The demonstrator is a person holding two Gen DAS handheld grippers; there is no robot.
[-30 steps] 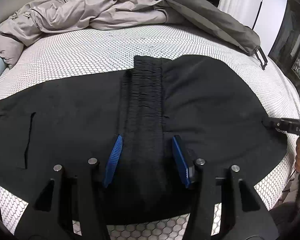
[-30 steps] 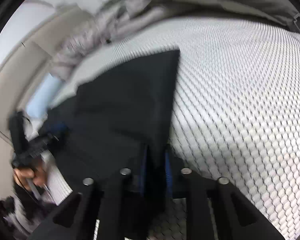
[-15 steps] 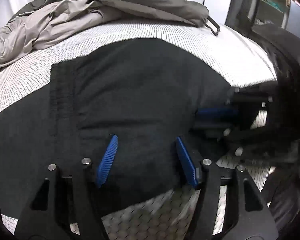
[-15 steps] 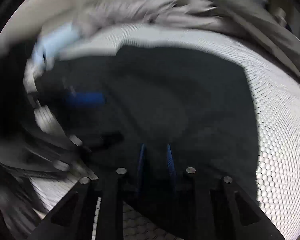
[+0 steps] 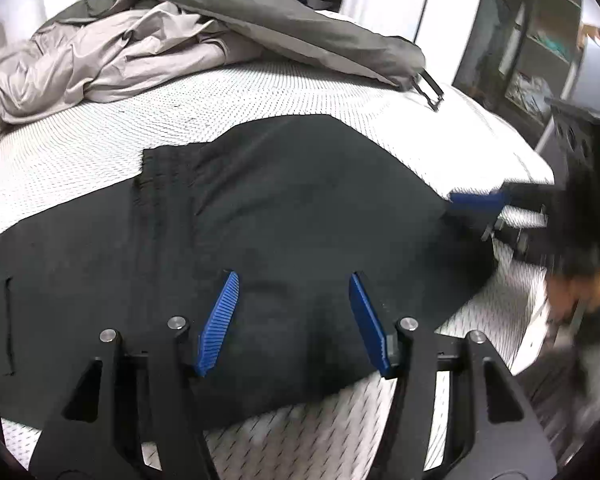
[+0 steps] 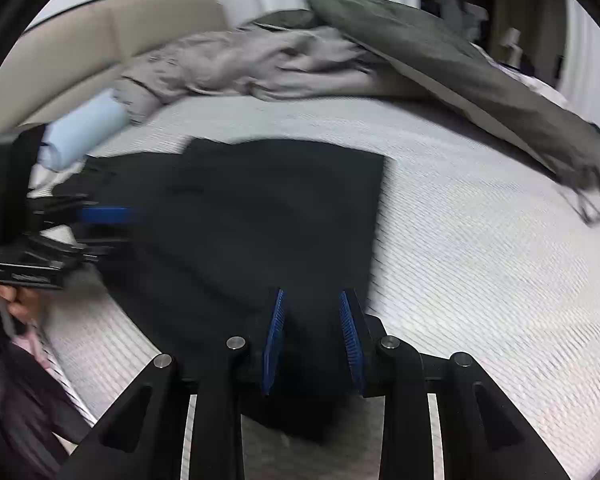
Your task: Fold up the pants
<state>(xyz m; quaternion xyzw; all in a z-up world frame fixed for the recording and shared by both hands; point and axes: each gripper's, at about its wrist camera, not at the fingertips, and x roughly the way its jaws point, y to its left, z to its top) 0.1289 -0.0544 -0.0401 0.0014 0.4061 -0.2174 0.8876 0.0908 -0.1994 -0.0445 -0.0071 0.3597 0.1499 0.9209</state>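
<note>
Left wrist view: my left gripper (image 5: 292, 320) closing, nothing pinched, above folded pants (image 5: 280, 220) near bed (image 5: 80, 168) front edge; right gripper (image 6: 312, 340) opening, pants between its jaws.

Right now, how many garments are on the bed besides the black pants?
2 that I can tell apart: a crumpled beige garment at the far left, and a dark grey one draped over it, reaching to the right. More may be hidden beneath.
</note>
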